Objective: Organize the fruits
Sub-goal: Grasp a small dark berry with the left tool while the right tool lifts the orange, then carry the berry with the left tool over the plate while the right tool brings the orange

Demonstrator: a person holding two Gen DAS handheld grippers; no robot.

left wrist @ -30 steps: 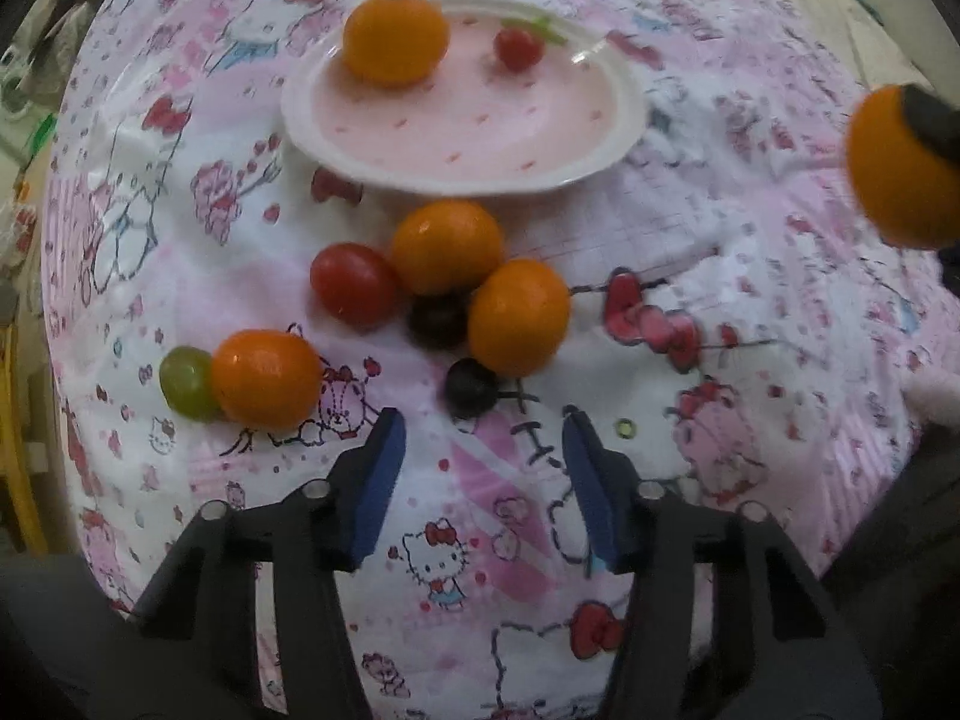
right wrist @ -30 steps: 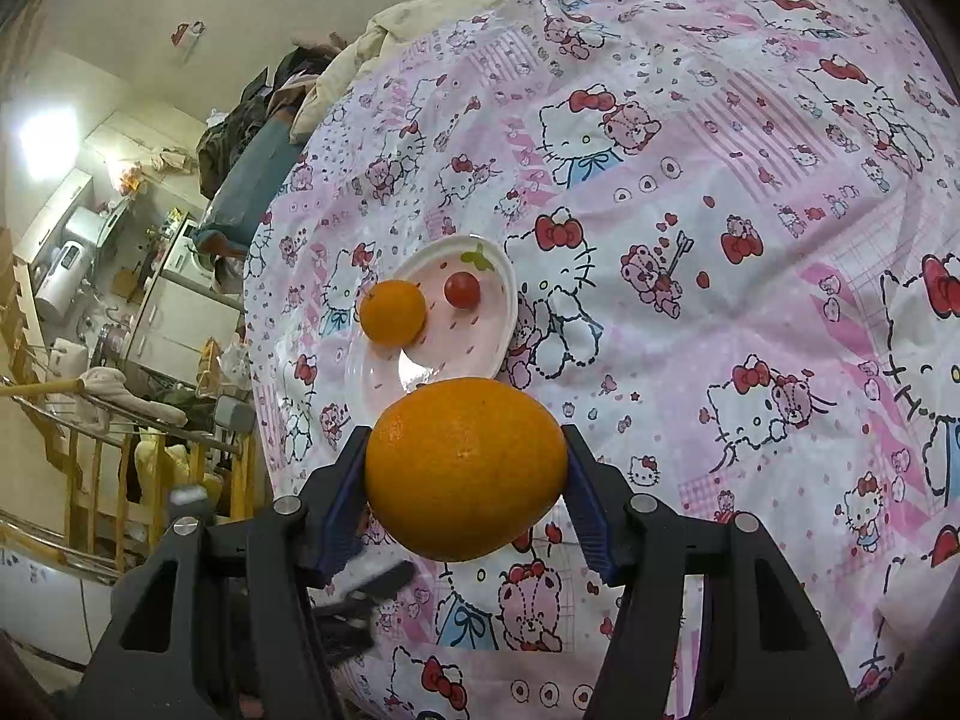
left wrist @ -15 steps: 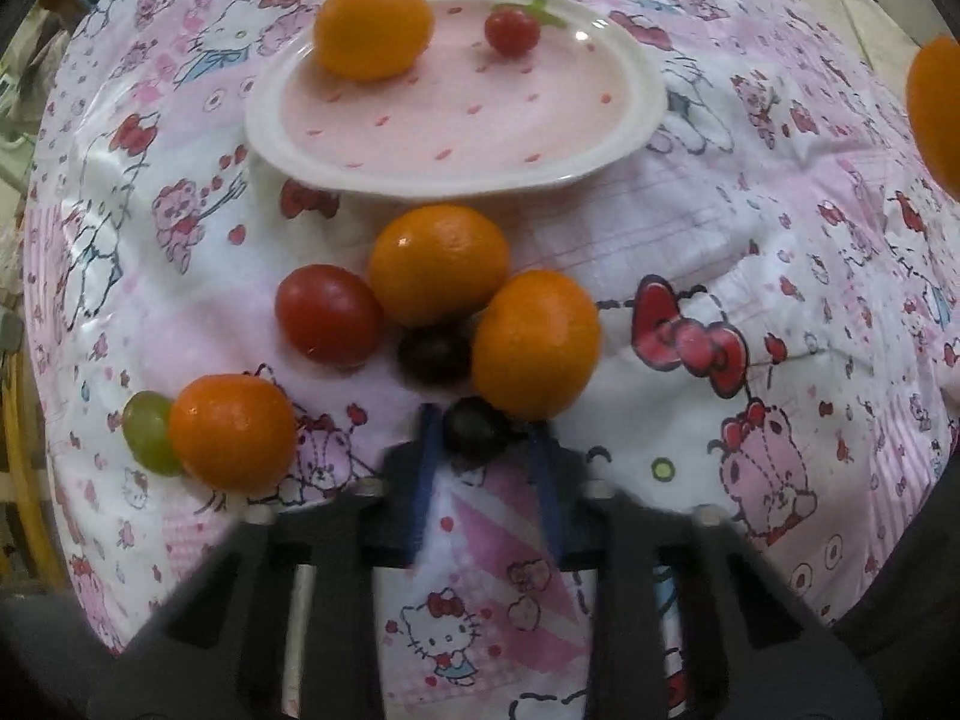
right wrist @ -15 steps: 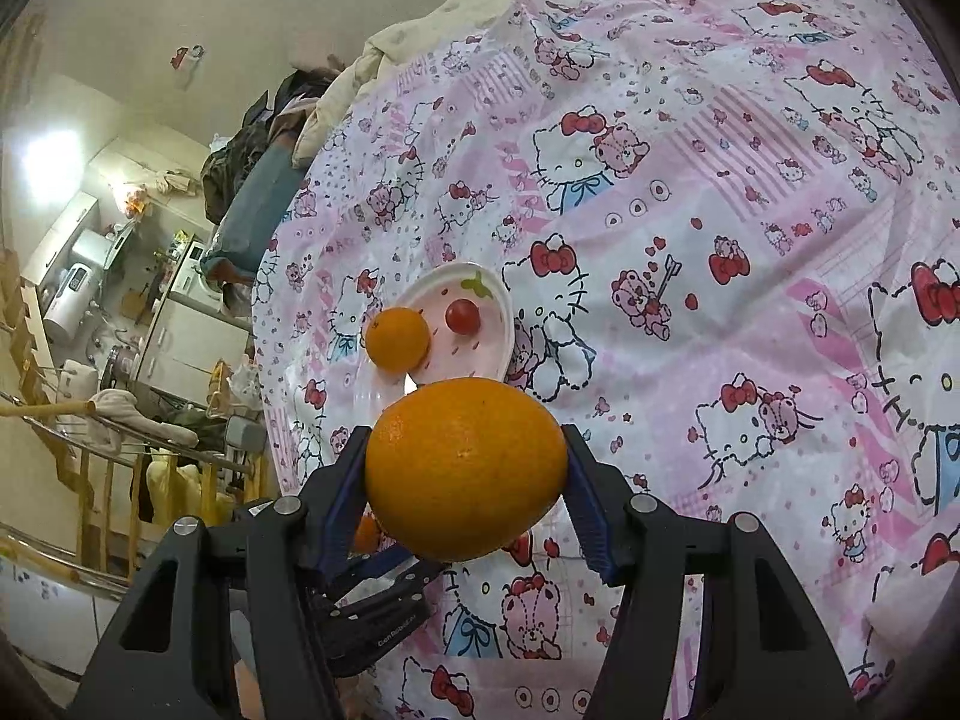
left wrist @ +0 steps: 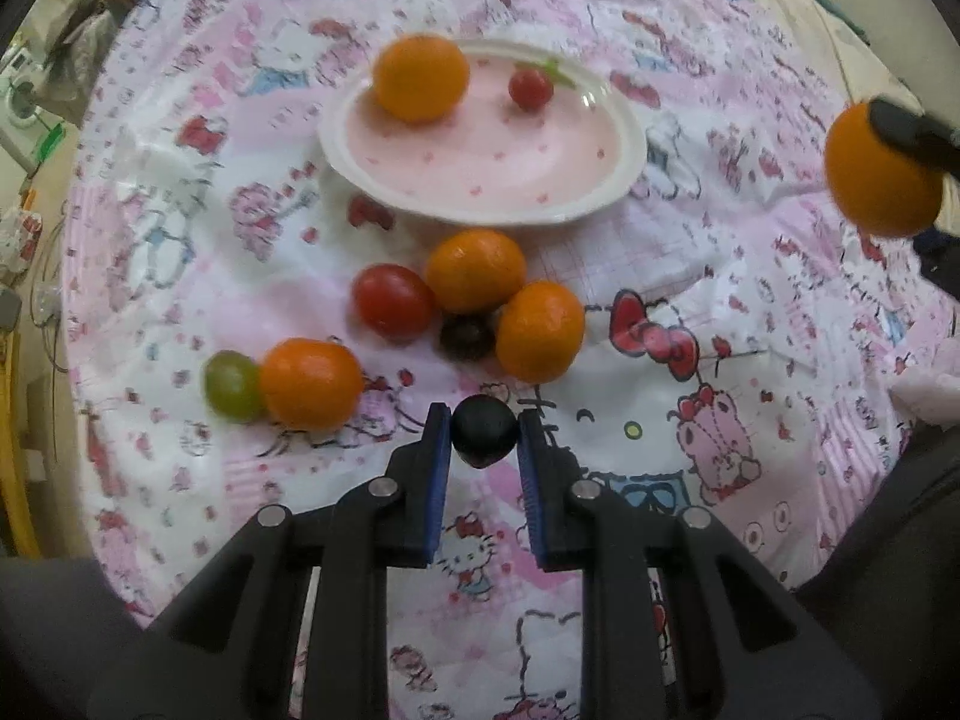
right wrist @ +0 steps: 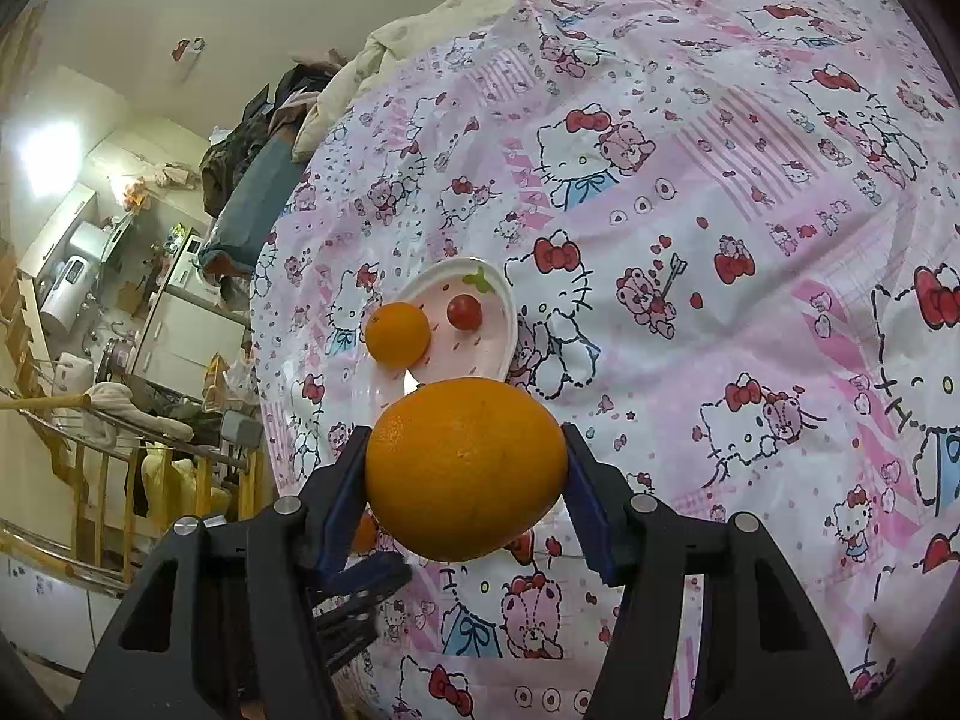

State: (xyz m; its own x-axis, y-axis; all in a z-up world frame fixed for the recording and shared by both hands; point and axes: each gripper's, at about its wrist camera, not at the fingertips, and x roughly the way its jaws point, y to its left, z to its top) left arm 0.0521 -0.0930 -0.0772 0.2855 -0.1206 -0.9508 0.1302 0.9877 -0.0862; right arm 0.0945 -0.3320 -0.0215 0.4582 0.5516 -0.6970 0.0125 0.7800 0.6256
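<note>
My left gripper (left wrist: pixel 483 431) is shut on a dark grape (left wrist: pixel 483 429), held just above the cloth. Ahead lie three oranges (left wrist: pixel 475 269), (left wrist: pixel 540 331), (left wrist: pixel 311 383), a red tomato (left wrist: pixel 393 301), another dark grape (left wrist: pixel 467 336) and a green grape (left wrist: pixel 231 384). A pink plate (left wrist: pixel 492 180) beyond holds an orange (left wrist: pixel 420 86) and a small tomato (left wrist: pixel 530 89). My right gripper (right wrist: pixel 465 468) is shut on an orange (right wrist: pixel 465 468), held in the air; it also shows at the right edge of the left wrist view (left wrist: pixel 879 174). The plate (right wrist: pixel 501 330) shows in the right wrist view.
The Hello Kitty cloth (right wrist: pixel 720 240) covers a rounded surface that drops off at the left edge (left wrist: pixel 72 276). Room furniture, railings and clutter (right wrist: pixel 120 300) lie beyond that edge. A cream blanket (right wrist: pixel 420 30) lies at the far end.
My left gripper moved forward, closed on the dark grape and lifted it slightly back. The right gripper kept holding the orange and shifted a little.
</note>
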